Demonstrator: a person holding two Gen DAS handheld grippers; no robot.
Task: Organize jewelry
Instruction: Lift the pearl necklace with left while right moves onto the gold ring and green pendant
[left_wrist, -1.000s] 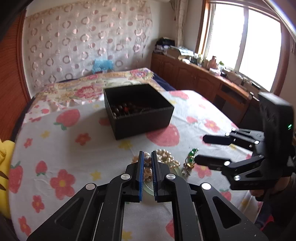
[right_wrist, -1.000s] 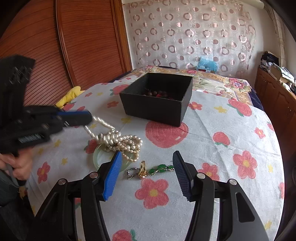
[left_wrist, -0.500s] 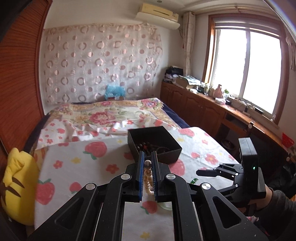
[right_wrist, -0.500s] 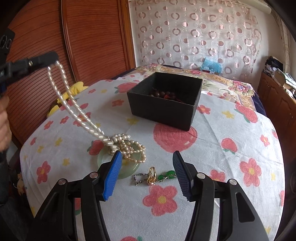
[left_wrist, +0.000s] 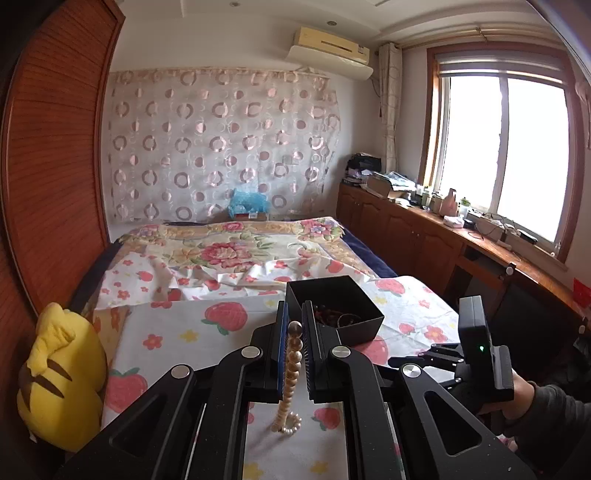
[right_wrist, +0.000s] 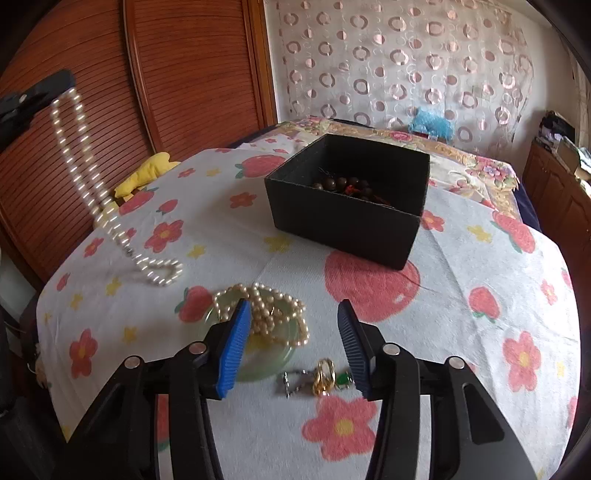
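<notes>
The pearl necklace (right_wrist: 88, 177) hangs from the left tongs (left_wrist: 293, 332), clamped on it, above the table (right_wrist: 461, 266). The right tongs (right_wrist: 291, 343), jaws apart and just narrowing, hover over a ring (right_wrist: 324, 376).

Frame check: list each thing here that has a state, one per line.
Left tool: shut on pearl strand.
Pearl strand: lifted, hanging, low end near the cloth.
Right tool: open, jaws just closing, nothing gripped.
Black box: open, dark beads inside.
Pearl pile: lying on green dish.
Gold ring: lying on cloth between the right tool's fingers.
</notes>
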